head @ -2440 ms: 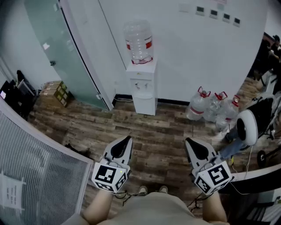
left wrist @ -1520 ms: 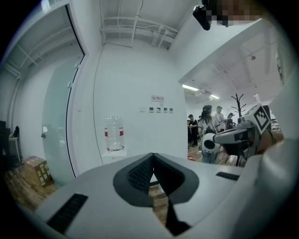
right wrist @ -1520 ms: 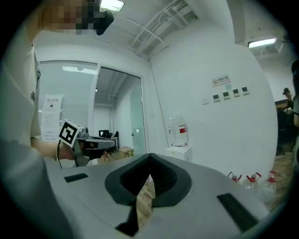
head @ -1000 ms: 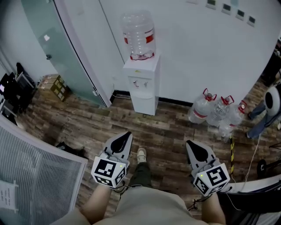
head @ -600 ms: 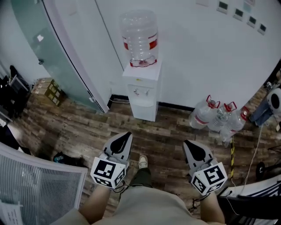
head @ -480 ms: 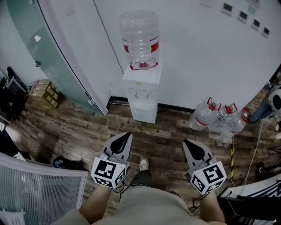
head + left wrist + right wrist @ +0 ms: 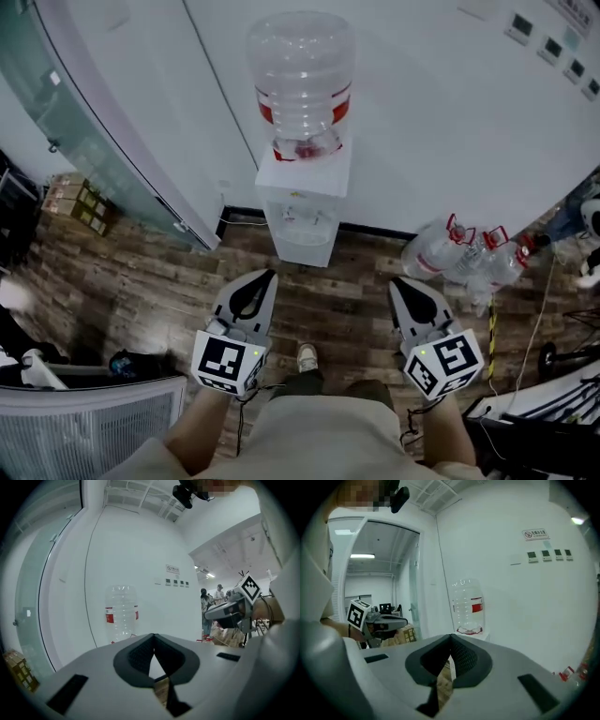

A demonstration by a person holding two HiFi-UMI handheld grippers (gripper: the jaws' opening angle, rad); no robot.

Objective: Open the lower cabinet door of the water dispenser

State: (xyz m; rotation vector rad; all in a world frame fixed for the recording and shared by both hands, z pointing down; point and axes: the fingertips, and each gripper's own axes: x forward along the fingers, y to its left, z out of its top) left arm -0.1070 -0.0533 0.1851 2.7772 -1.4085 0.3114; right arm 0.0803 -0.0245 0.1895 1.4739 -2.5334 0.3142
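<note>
Underfoot, wood-plank floor [image 7: 356,281]; white wall [image 7: 431,122] ahead

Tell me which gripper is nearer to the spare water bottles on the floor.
Right. In the head view, the right gripper is just left of the spare water bottles; the left gripper is much farther left, beyond the right one.

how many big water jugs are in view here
4. One upturned jug sits on the water dispenser. Three stand clustered on the floor to its right: left jug, middle jug, right jug. More may hide behind them.
</note>
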